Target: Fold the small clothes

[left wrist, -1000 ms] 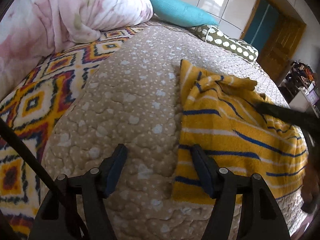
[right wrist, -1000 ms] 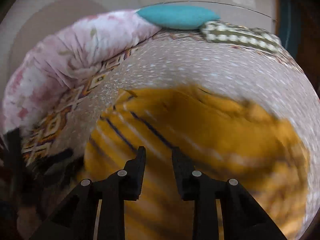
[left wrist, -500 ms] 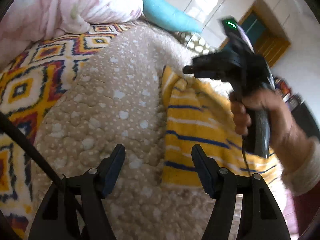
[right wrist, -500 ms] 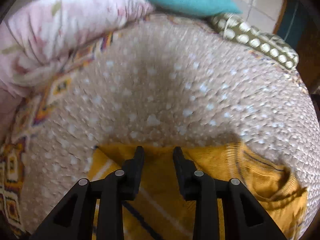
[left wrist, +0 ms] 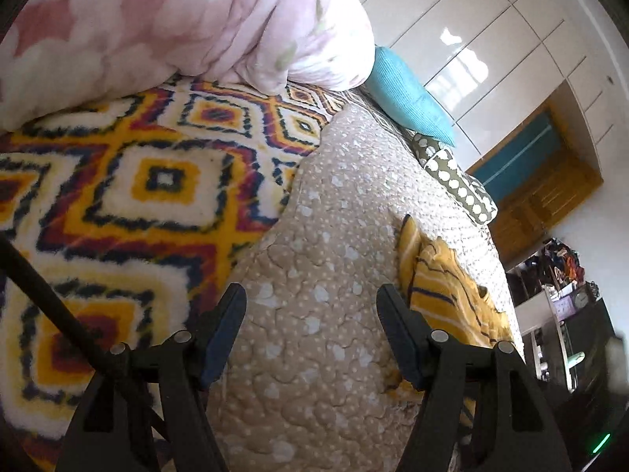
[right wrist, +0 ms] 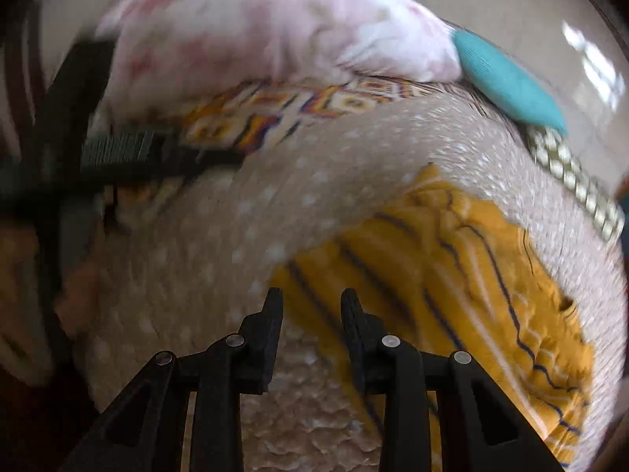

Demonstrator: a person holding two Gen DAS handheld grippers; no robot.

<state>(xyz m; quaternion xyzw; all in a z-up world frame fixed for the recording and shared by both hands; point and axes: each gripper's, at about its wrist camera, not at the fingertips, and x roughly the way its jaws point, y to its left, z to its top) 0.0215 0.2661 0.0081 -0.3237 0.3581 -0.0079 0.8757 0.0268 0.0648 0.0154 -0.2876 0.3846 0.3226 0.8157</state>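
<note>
Since a second ago: both hand-held tools have swung off the yellow striped garment; the right gripper's jaws have just been opening, with nothing between them.

Left wrist view, gripper: left gripper stands wide and empty over the beige quilted cover, its right finger just beside the garment's near edge (likely parked there to leave room for the other hand).

Left wrist view, garment: it lies to the right on the cover, bunched toward its far end, partly folded by the look of it. Beyond it sit a teal pillow and a dotted cushion; a patterned blanket and pink floral duvet fill the left.

Right wrist view, gripper: right gripper is at a narrow gap, gripping nothing, poised above the garment's lower left corner, which seems the next edge to take.

Right wrist view, garment: garment spreads rightward, flat on the cover, blurred by motion. The left gripper's dark body shows at far left, well apart.
</note>
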